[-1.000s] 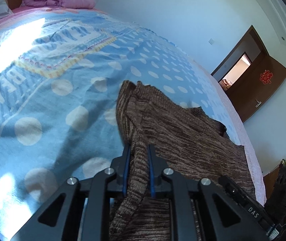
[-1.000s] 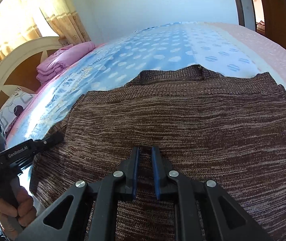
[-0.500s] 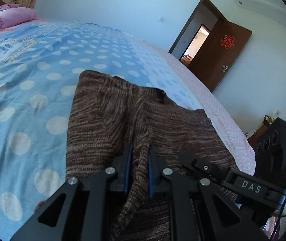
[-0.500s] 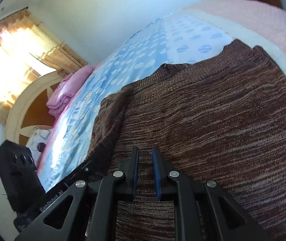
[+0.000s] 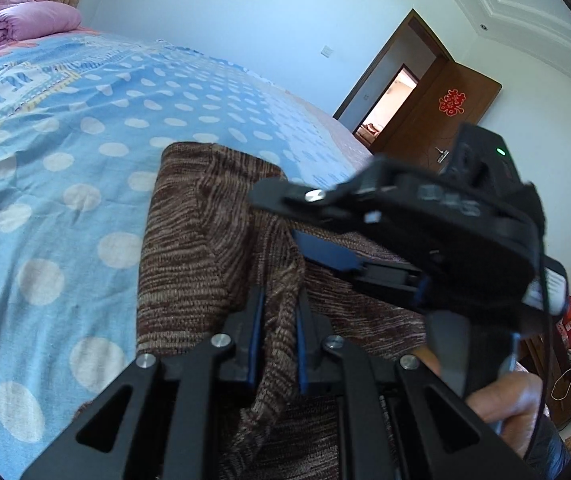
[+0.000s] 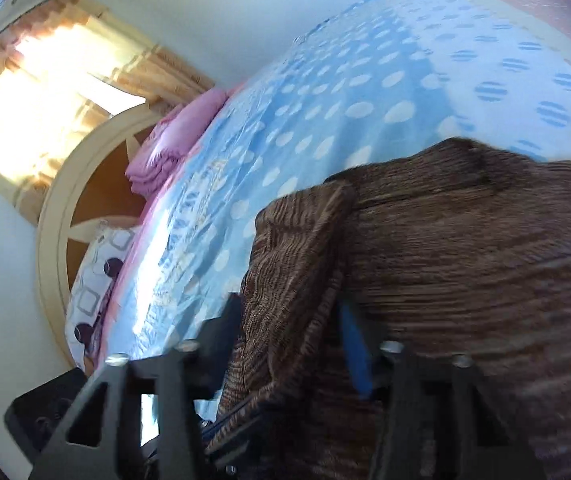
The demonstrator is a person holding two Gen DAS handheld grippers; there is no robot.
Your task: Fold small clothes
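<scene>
Two grippers worked one brown knit sweater (image 5: 189, 240) lying on the bed (image 5: 45, 184) with its blue dotted cover. Left gripper (image 5: 276, 304): jaws nearly closed, pinching a raised fold of the sweater. Right gripper (image 6: 291, 320): jaws were opening, a bunched fold of the knit between them, its left portion folded over the body.

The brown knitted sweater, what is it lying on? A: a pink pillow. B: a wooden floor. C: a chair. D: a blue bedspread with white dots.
D: the brown knitted sweater lies spread on the blue bedspread with white dots, which shows all around its edges in both wrist views.
</scene>
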